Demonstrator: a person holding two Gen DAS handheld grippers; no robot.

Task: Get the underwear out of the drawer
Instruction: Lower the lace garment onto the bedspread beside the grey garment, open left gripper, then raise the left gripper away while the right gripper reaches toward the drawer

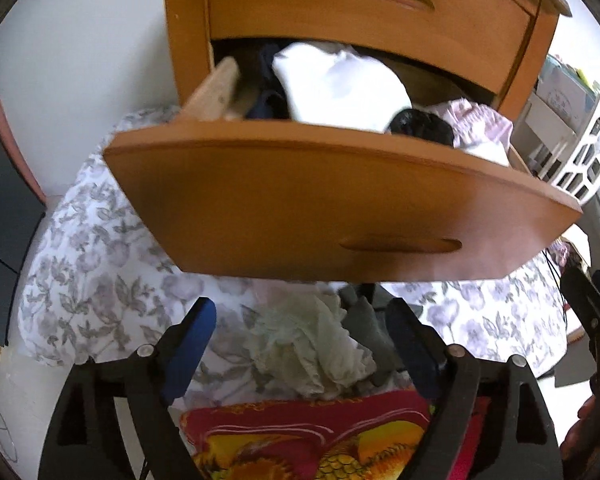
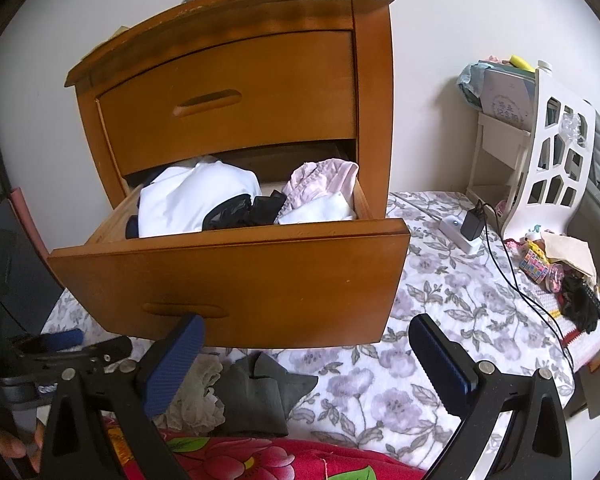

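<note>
Below, crumpled pale lacy underwear (image 1: pixel 300 344)

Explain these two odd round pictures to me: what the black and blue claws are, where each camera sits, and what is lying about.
Each claw is a two-finger gripper that a person holds by hand, with a wide-angle camera looking along its fingers. One picture is from the left gripper, the other from the right gripper. Both stand open and hold nothing. Ahead is a wooden nightstand with its lower drawer pulled out, holding a white garment, a black one and a pink one. On the floral bedsheet below lie a pale lacy piece and a grey piece.
</note>
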